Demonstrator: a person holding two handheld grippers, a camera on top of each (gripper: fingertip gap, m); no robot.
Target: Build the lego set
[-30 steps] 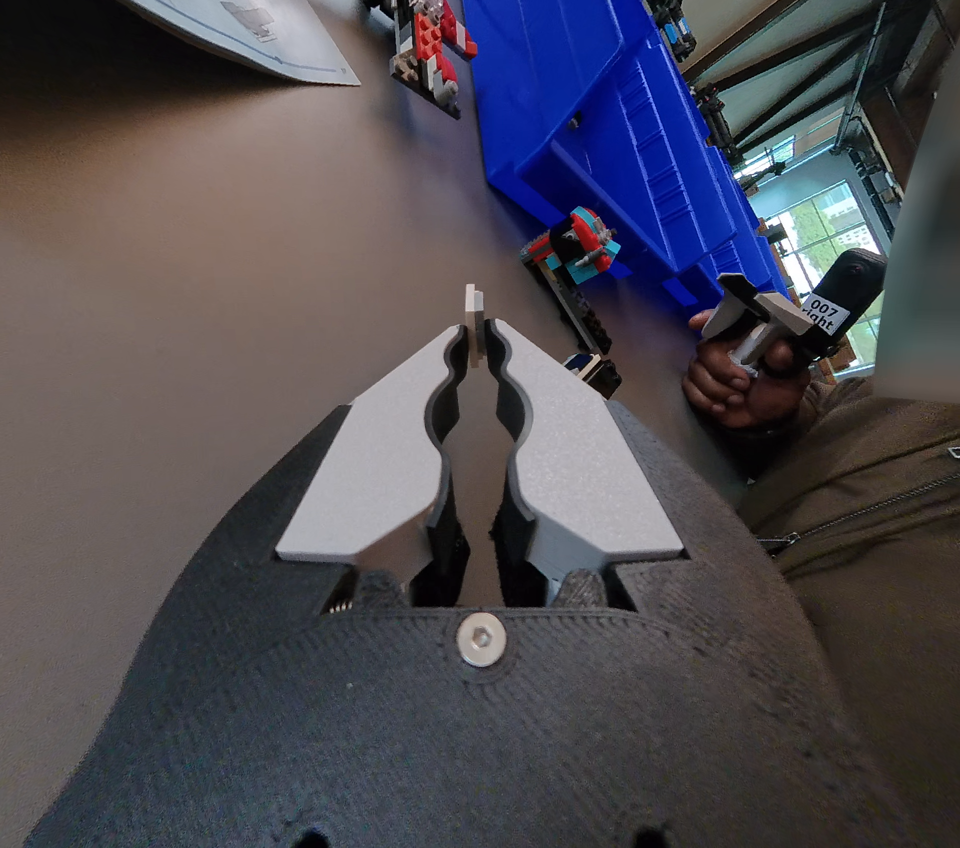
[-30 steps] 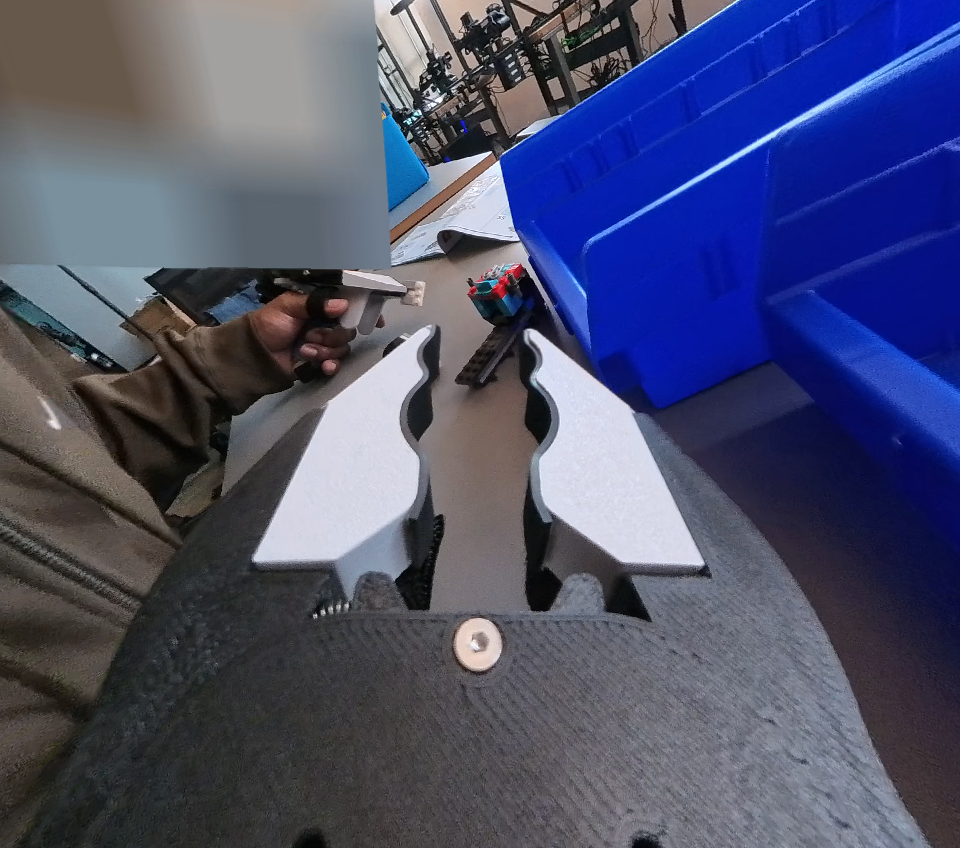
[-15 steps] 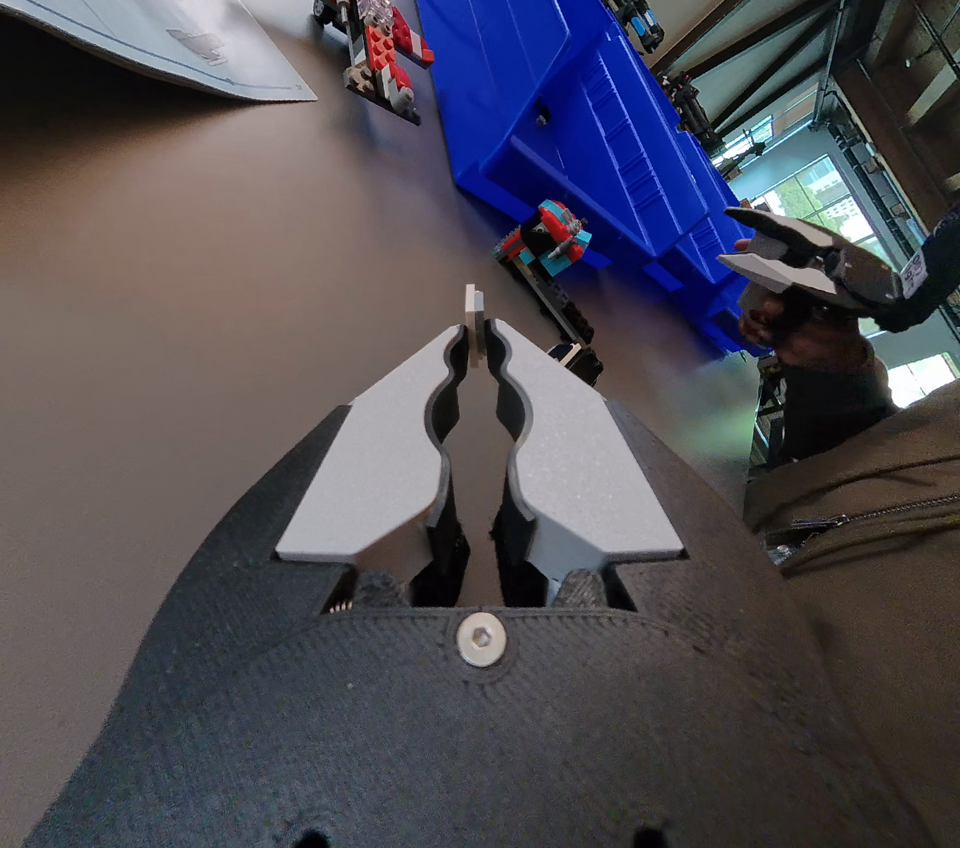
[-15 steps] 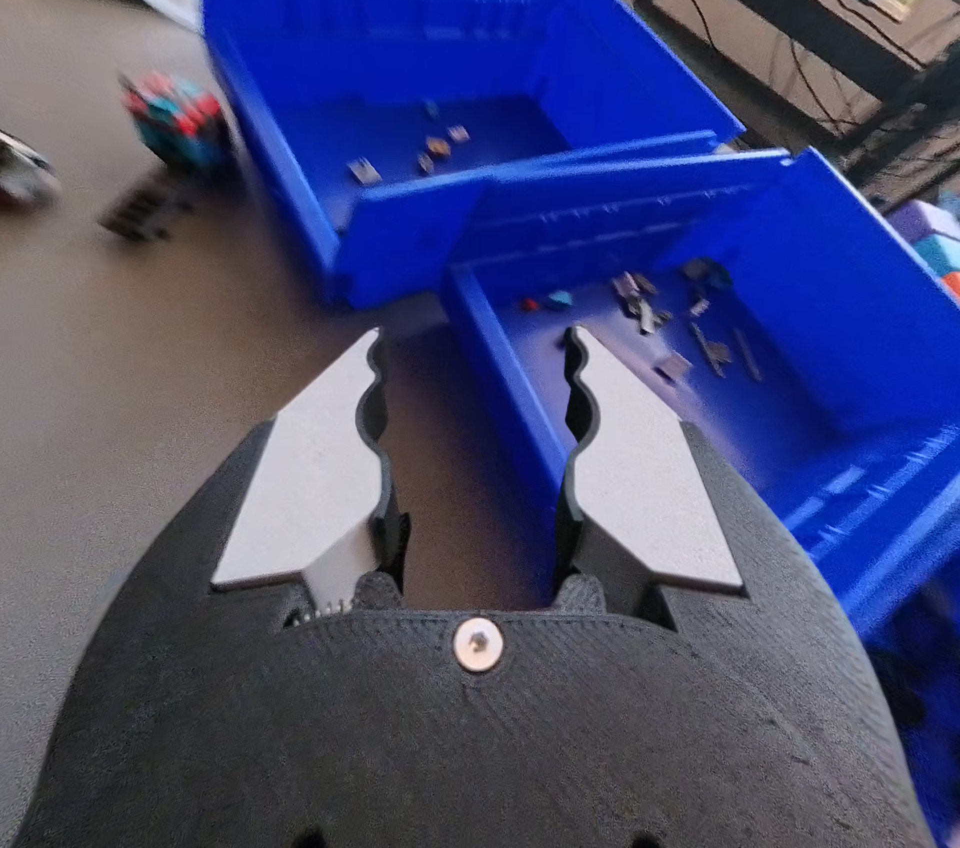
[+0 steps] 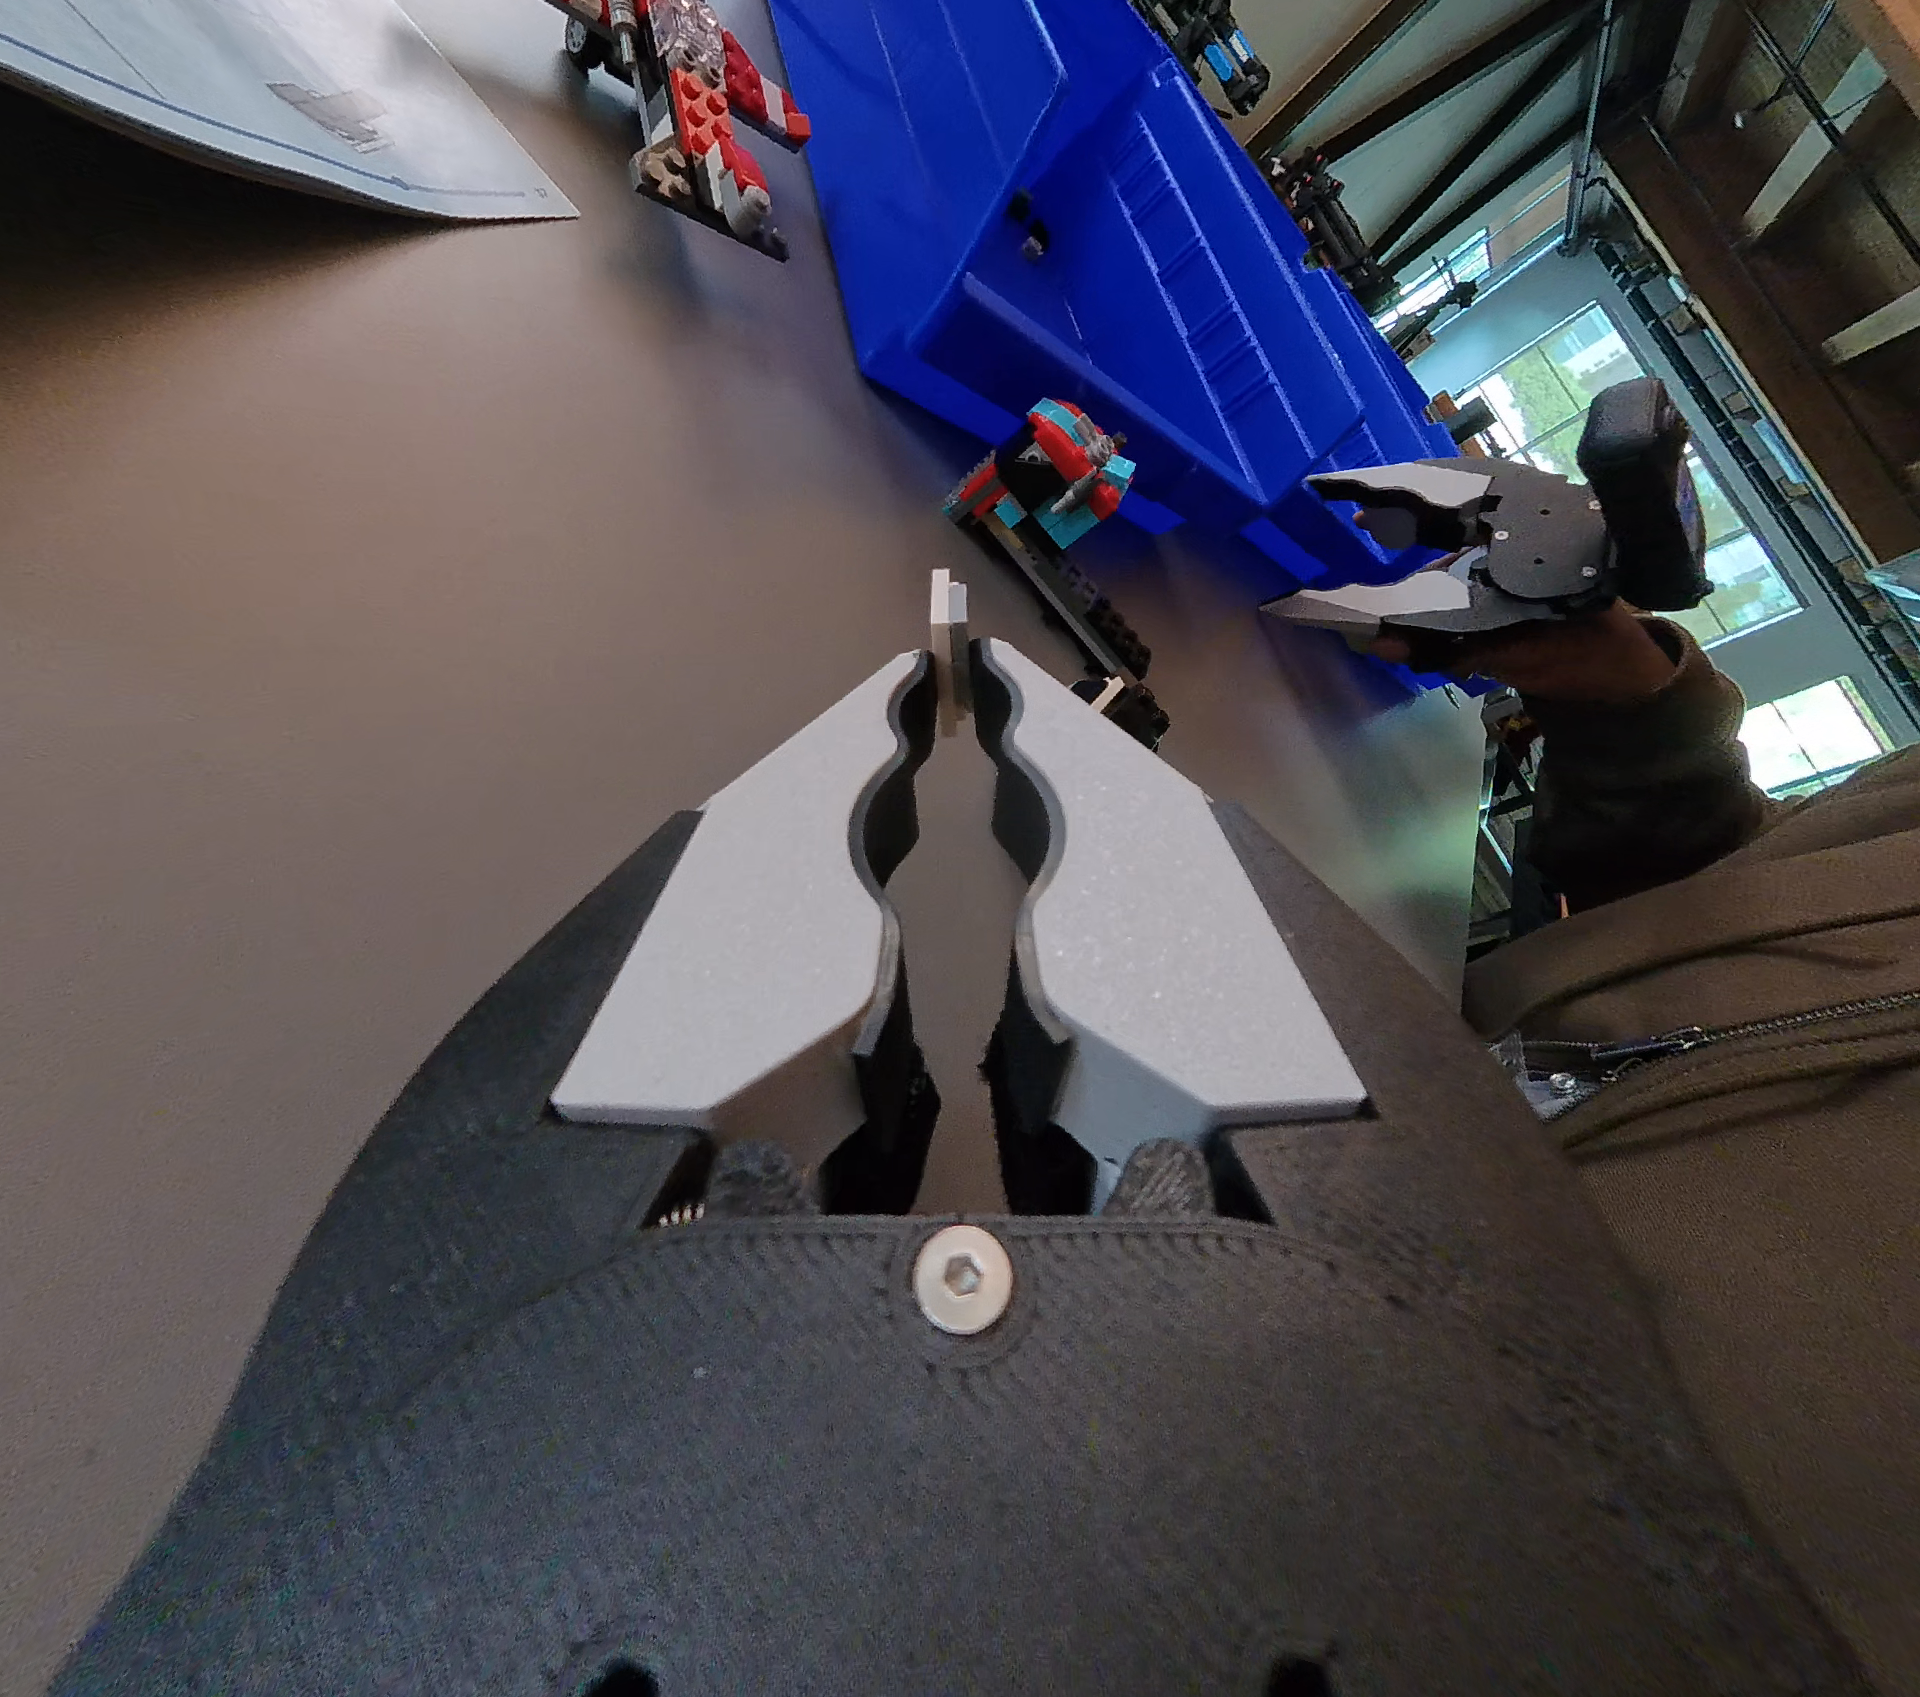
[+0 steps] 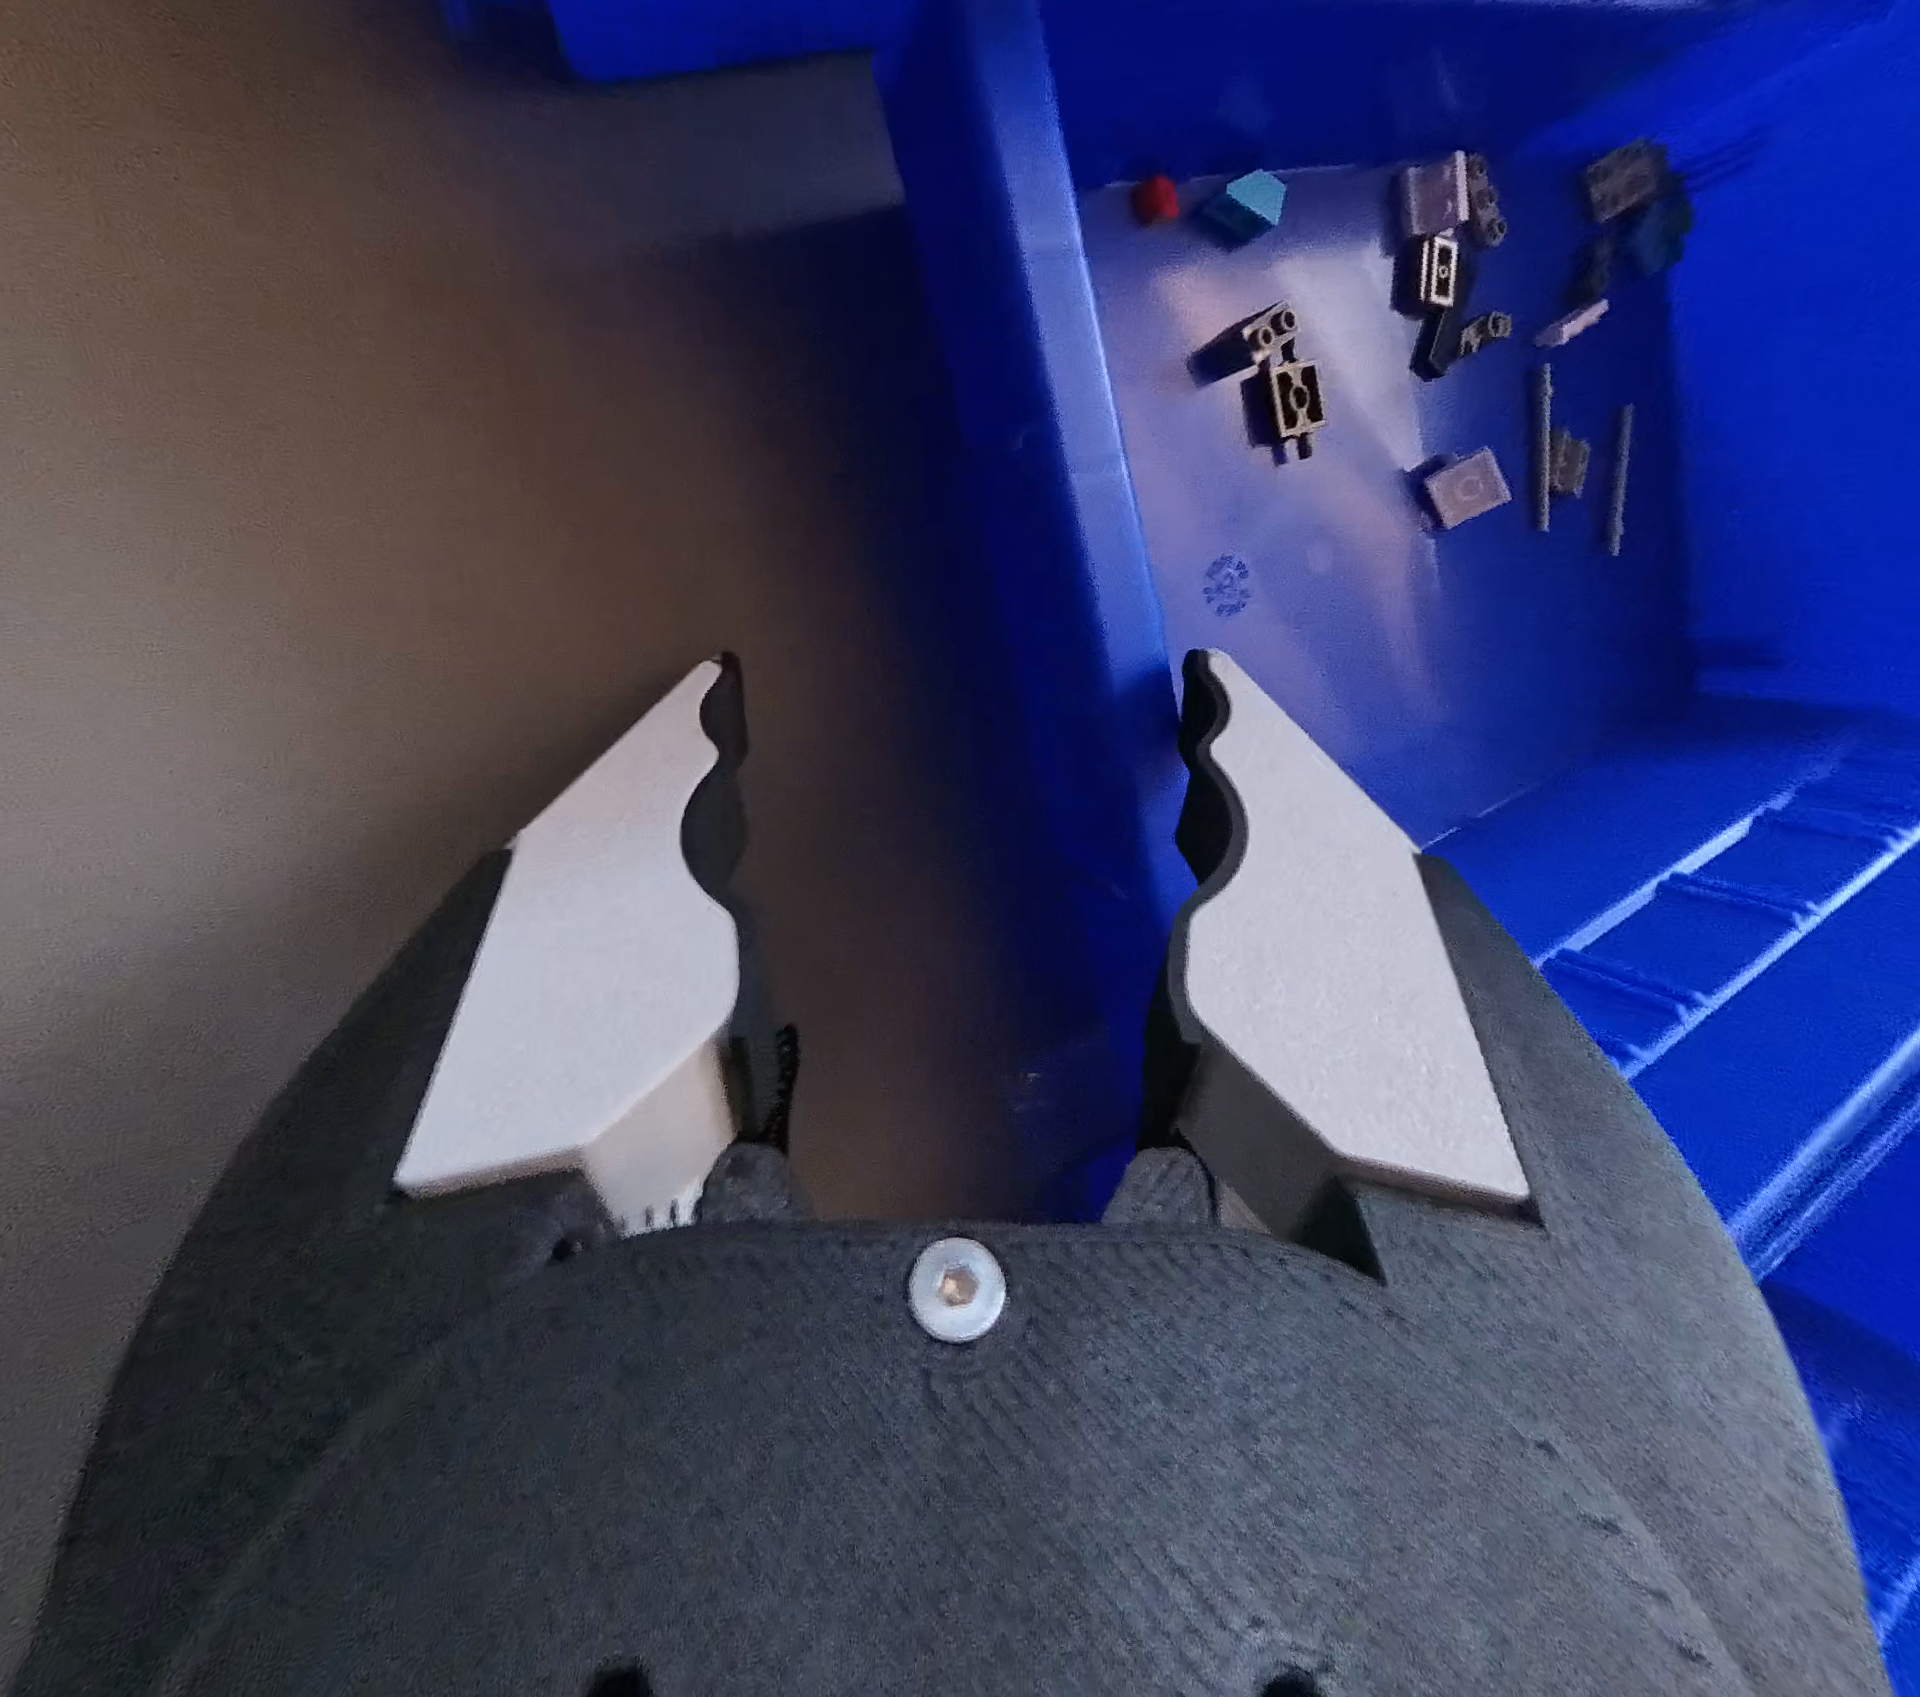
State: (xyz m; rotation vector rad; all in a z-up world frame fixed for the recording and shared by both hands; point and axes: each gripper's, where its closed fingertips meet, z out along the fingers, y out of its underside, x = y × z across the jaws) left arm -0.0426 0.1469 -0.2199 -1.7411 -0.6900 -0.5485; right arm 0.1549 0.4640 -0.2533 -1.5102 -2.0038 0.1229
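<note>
Left hand-held gripper is clenched on a small stack of thin plates, white and grey, pinched edge-on at the very tips w/ both pads pressing; most of the stack sticks out past the tips, above the brown desk.

Right hand-held gripper is released, jaws wide, nothing between them. It hangs over the near wall of a blue bin, one fingertip over the desk, the other over the bin floor. Loose bricks lie farther in, well apart from the tips: grey and dark bits, a red one, a teal one.

Also on the desk: a small red-teal brick model on a black strip just beside the bins, a red-and-white plane model and a booklet farther off.

To do it well, my read: keep the left grip steady, since the hold is shallow and a knock could twist the plates. For the right, clear the bin wall first, then line up both tips around one brick that lies apart from its neighbours, e.g. the grey pair nearest the wall.
</note>
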